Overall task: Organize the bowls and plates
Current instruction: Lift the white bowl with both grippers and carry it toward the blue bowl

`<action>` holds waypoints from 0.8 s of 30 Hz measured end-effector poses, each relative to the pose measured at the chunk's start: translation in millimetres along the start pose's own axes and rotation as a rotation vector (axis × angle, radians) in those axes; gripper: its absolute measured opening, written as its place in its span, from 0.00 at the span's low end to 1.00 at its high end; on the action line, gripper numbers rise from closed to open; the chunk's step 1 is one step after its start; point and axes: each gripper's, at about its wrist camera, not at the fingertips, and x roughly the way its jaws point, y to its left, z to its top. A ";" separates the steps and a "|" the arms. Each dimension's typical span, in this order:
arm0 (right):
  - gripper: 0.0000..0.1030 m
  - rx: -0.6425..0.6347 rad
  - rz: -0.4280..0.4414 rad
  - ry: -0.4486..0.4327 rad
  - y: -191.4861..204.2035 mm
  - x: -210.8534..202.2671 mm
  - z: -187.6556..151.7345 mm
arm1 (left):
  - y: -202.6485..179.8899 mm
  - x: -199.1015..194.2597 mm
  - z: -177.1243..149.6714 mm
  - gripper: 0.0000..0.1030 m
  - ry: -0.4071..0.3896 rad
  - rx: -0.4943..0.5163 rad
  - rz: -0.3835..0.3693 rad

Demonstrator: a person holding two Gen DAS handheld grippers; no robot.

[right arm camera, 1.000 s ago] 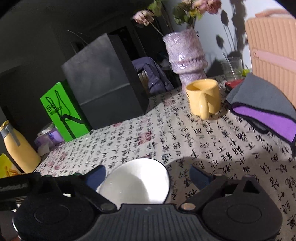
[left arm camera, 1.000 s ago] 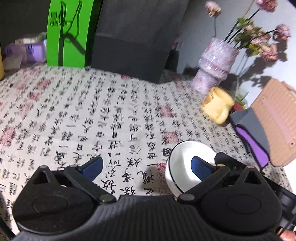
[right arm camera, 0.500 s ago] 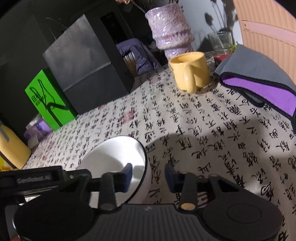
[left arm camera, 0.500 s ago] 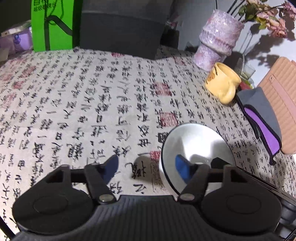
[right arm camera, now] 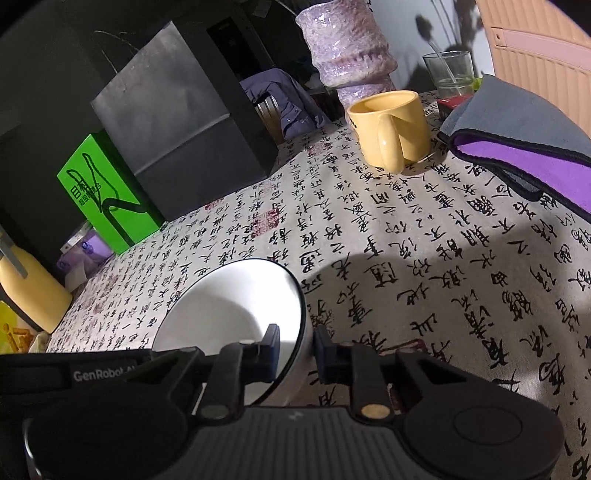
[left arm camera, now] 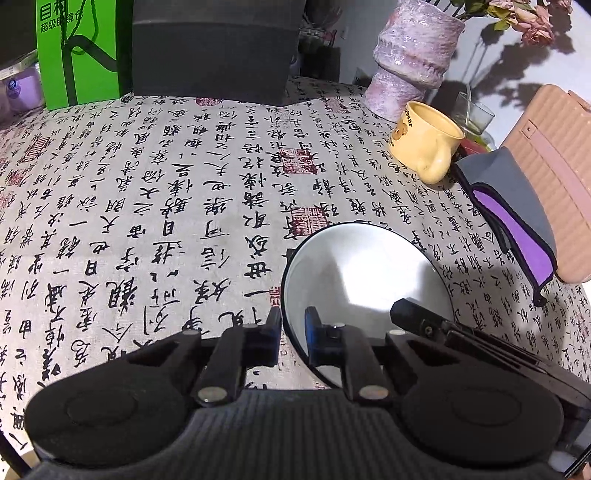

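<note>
Both tongs pinch one white bowl point(left arm camera: 364, 273): your left tongs point(left arm camera: 293, 332) clamp its near-left rim, your right tongs point(right arm camera: 297, 349) its right rim. It sits on the script-printed surface point(left arm camera: 166, 192), with the yellow mug point(right arm camera: 389, 129) well beyond.

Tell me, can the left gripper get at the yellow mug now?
Probably not yet: the left gripper is shut on the white bowl rim. The tablecloth toward the yellow mug looks bare.

Flowers point(left arm camera: 517, 18) cut off above vase point(left arm camera: 413, 62)
</note>
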 end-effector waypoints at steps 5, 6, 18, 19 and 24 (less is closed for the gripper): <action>0.18 0.005 -0.002 -0.001 -0.4 0.1 -0.1 | 0.6 -1.2 0.4 0.13 0.002 -0.005 0.002; 0.18 0.009 -0.001 0.000 -0.7 0.5 0.2 | 0.6 -1.3 0.6 0.13 0.003 -0.006 0.003; 0.14 0.006 -0.018 0.005 5.5 1.2 2.7 | 6.2 -11.8 -0.3 0.13 -0.009 -0.037 -0.003; 0.14 0.004 -0.018 0.004 7.0 0.4 3.0 | 7.2 -13.6 -0.4 0.13 -0.012 -0.039 -0.003; 0.14 -0.010 -0.015 -0.006 13.5 -5.0 3.8 | 12.3 -22.4 -1.1 0.13 -0.022 -0.045 -0.012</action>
